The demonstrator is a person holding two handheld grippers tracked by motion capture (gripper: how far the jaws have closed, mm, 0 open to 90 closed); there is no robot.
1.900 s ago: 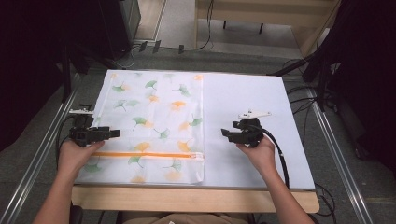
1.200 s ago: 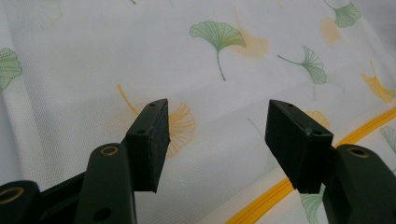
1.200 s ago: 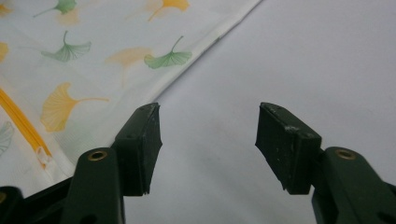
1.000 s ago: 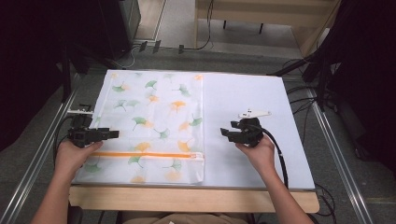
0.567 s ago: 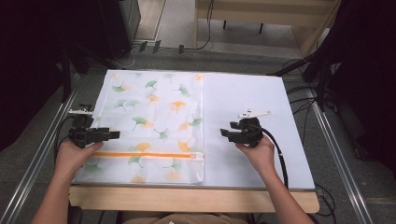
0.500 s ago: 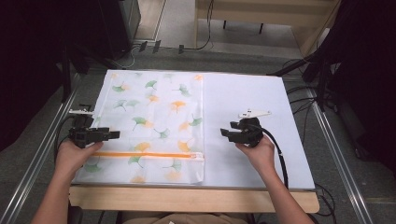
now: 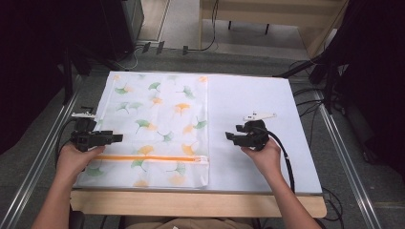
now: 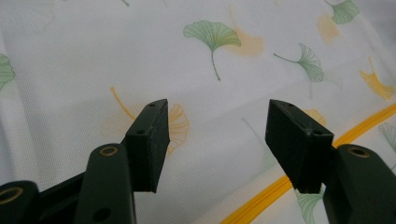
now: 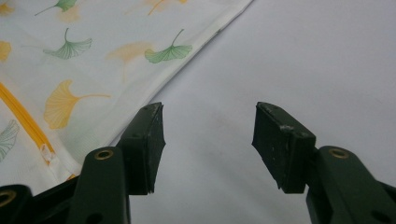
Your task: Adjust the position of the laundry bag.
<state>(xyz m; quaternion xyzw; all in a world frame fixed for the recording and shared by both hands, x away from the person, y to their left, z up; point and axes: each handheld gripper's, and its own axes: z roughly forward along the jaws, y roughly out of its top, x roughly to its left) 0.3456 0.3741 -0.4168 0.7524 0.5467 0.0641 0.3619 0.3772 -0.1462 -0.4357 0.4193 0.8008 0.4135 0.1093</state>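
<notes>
Grey floor (image 7: 191, 57), wooden furniture (image 7: 267, 9) beyond, black cables (image 7: 210, 45), dark surroundings.

Bright even overhead light, dark surroundings, soft shadows, slightly blurry

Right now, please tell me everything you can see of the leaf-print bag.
The bag is flat white mesh-like fabric printed with green and orange ginkgo leaves. An orange zipper crosses it near the person's edge and looks closed, its pull at the right end. It lies spread on the table's left half. The left gripper is over its left side, jaws open, contact unclear.
</notes>
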